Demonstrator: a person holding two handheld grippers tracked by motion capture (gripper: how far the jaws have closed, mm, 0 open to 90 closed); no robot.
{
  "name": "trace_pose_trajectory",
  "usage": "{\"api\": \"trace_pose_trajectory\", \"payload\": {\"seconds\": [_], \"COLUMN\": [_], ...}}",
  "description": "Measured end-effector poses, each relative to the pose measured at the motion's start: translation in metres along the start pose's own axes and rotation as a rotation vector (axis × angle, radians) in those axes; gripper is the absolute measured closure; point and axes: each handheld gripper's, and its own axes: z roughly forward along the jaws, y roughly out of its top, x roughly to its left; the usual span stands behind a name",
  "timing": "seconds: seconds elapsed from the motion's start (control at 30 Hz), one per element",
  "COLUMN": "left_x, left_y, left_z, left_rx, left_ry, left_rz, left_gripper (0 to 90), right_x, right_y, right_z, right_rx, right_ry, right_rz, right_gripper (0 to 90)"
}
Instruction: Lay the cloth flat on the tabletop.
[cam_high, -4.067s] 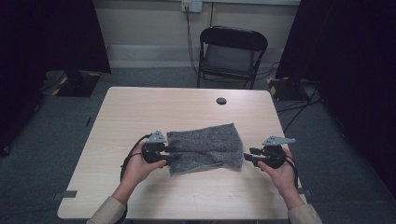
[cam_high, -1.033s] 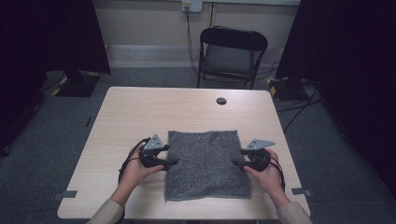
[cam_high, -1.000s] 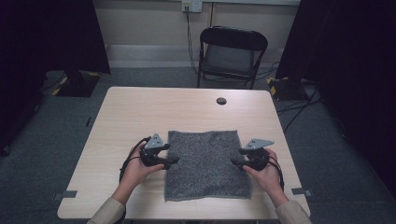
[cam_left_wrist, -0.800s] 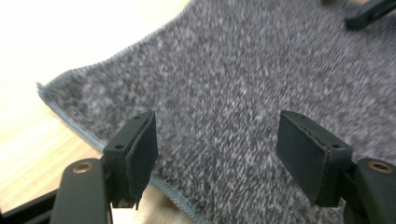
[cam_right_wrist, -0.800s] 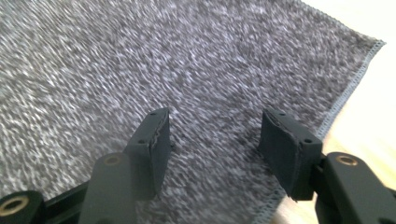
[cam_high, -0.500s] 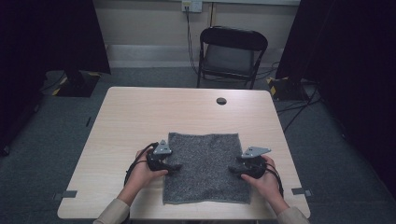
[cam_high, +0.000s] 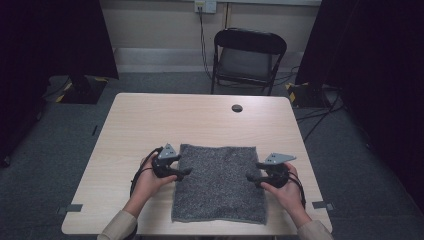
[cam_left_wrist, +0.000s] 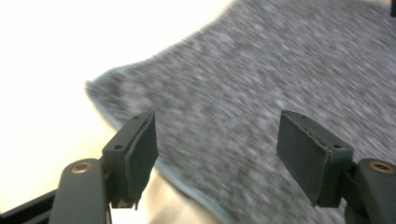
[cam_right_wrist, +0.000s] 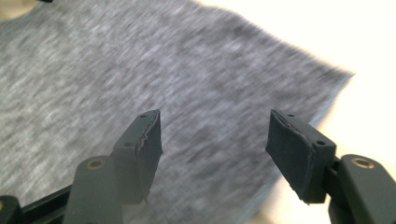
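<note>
A grey towel (cam_high: 220, 182) lies spread flat on the near half of the light wooden table (cam_high: 150, 120), between the person's two hands. It is a rectangle whose long axis runs from the person's edge of the table toward the far edge. Its near hem sits close to the table's front edge, and its far hem points toward the black folding chair (cam_high: 246, 60) behind the table. The weave is a speckled grey terry with a thin pale-grey hem. No label, brand or writing can be read on it.

The left tongs (cam_high: 186, 172) point inward over the towel's left edge. In the left gripper view (cam_left_wrist: 217, 144) they are released, jaws wide apart with the cloth and its hem below them, nothing pinched. The right tongs (cam_high: 249, 176) point inward over the right edge. Their jaws have just been opening, and in the right gripper view (cam_right_wrist: 215, 140) they stand apart above the cloth near its edge, grasping nothing.

A small dark round disc (cam_high: 237, 108) lies on the far part of the table, well apart from the towel.
</note>
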Motion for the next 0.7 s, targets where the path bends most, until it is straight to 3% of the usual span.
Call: {"api": "trace_pose_trajectory", "payload": {"seconds": [0.13,0.33,0.5,0.7], "left_x": [0.012,0.022,0.021,0.026], "left_y": [0.004,0.004,0.002,-0.001], "left_z": [0.008,0.025,0.025,0.018], "left_rx": [-0.02,-0.002,0.006,0.023], "left_ry": [0.03,0.024,0.035,0.054], "left_rz": [-0.021,-0.045,-0.026,-0.04], "left_gripper": [32.8,38.4,36.9,36.1], "right_x": [-0.016,-0.03,-0.033,-0.026], "right_y": [0.009,0.009,0.003,0.0], "right_z": [0.007,0.019,0.019,0.016], "right_rx": [-0.007,0.016,0.017,0.016], "right_ry": [-0.041,-0.067,-0.055,-0.034], "right_rz": [0.026,0.04,0.053,0.046], "right_gripper": [38.7,41.4,41.3,41.0]}}
